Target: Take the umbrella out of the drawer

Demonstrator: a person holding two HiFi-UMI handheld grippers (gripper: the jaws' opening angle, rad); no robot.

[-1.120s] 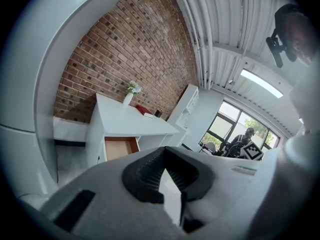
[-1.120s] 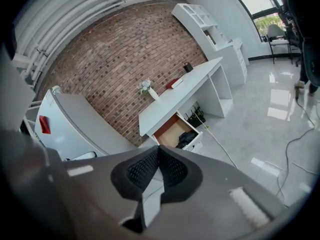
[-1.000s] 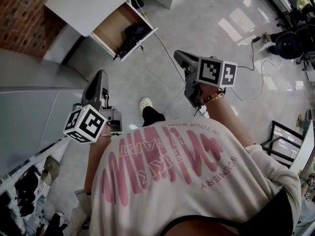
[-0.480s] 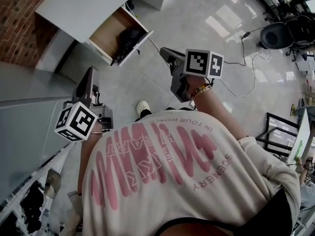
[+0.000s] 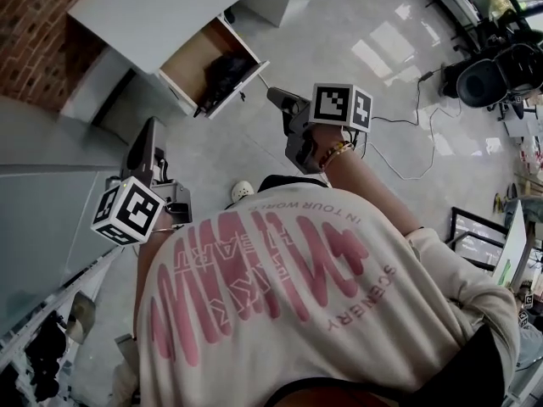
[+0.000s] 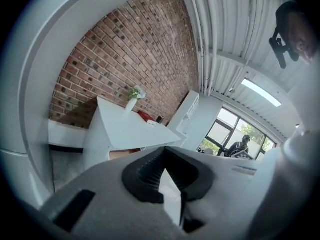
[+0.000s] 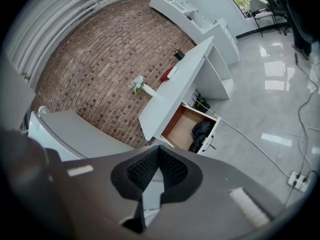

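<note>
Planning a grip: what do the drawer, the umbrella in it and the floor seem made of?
Drawer: tan and matt inside, like bare wood or board; white front, probably painted or laminated. Umbrella: black, soft crumpled fabric, perhaps nylon; too small to be sure. Floor: pale glossy tile or polished stone, given the bright window reflections.

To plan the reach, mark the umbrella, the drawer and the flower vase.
umbrella (image 7: 202, 132): right gripper view, middle of the black bundle.
drawer (image 7: 181, 129): right gripper view, bare wooden bottom.
flower vase (image 7: 148, 90): right gripper view, white body on the desktop.
</note>
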